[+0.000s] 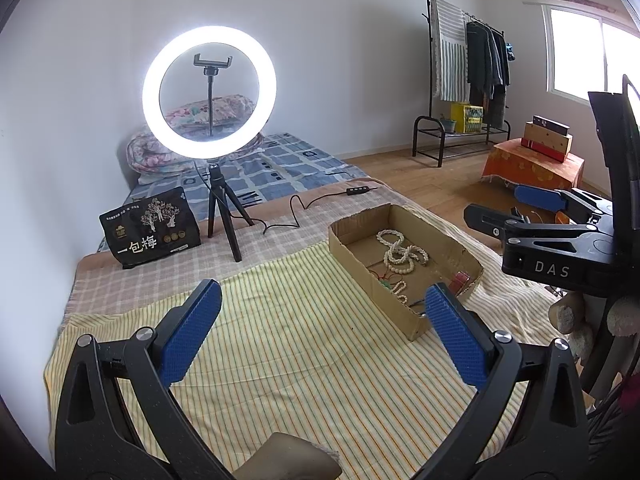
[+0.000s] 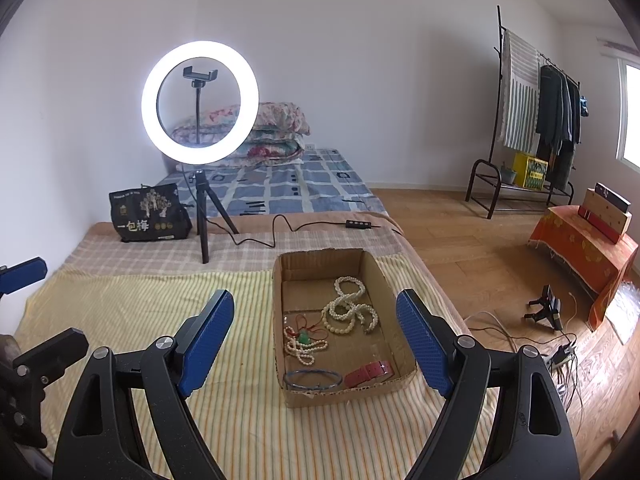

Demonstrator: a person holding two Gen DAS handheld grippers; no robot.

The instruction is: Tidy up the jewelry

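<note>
A shallow cardboard box [image 2: 280, 360] sits on the yellow striped cloth [image 2: 140, 312]. It also shows in the left wrist view [image 1: 360, 268]. Inside lie a long white bead necklace [image 2: 348, 308], a smaller bead string with a green pendant [image 2: 304, 340], a blue bangle [image 2: 312, 378] and a pink strap [image 2: 368, 372]. My right gripper [image 2: 316, 344] is open and empty, hovering above the box's near end. My left gripper [image 1: 320, 336] is open and empty over the cloth, left of the box. The right gripper shows at the right of the left wrist view [image 1: 520, 208].
A lit ring light on a tripod [image 2: 200, 104] and a black snack bag [image 2: 148, 212] stand at the back of the table. Its cable and switch [image 2: 358, 223] trail right. A bed [image 2: 280, 184], clothes rack [image 2: 532, 120] and orange-covered stand [image 2: 580, 248] lie beyond.
</note>
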